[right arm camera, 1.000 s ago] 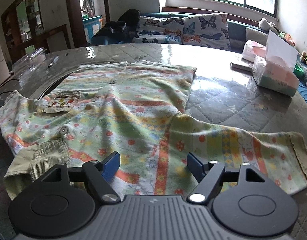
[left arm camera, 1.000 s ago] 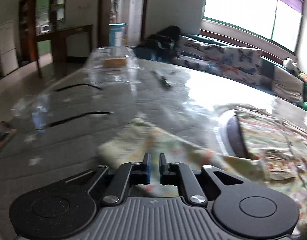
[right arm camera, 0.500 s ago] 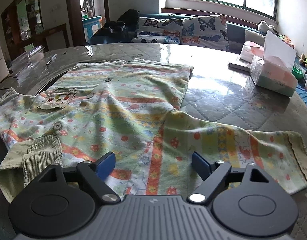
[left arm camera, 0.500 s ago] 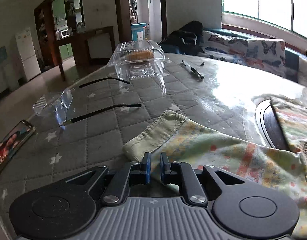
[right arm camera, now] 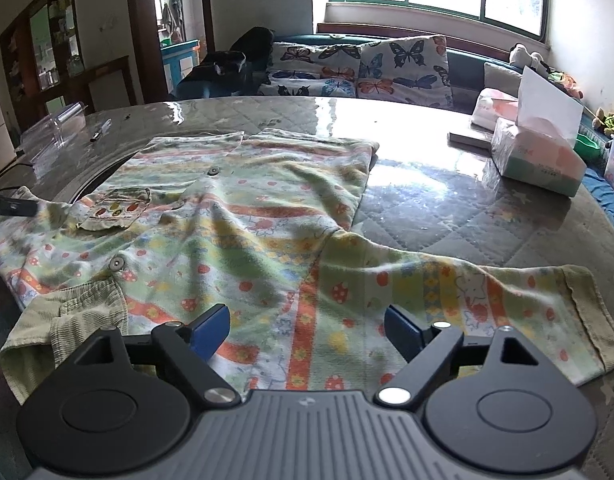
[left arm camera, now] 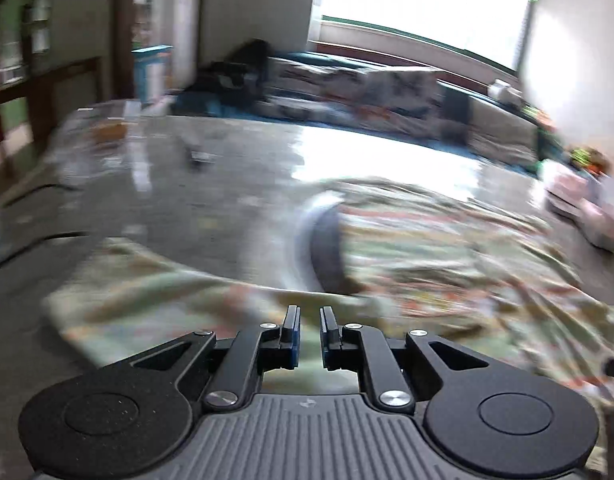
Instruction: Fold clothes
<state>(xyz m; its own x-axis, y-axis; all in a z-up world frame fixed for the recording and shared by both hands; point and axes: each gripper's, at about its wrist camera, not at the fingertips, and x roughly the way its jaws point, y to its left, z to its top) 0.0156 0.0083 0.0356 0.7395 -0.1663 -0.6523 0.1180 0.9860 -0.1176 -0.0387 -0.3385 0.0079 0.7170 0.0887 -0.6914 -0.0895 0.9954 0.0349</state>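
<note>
Clearly the shirt [right arm camera: 243, 236] lies spread flat across the desk [right arm camera: 447, 208], its body running away toward the far edge and one sleeve [right arm camera: 487, 300] stretching along the near edge toward the right-hand corner. The right gripper [right arm camera: 307, 330] hovers over the shoulder, jaws wide apart and holding nothing, so it is nearer that sleeve. The left gripper [left arm camera: 310, 334], in a blurred view, has jaws nearly closed over the other sleeve [left arm camera: 155, 300]; whether cloth is pinched I cannot tell.
</note>
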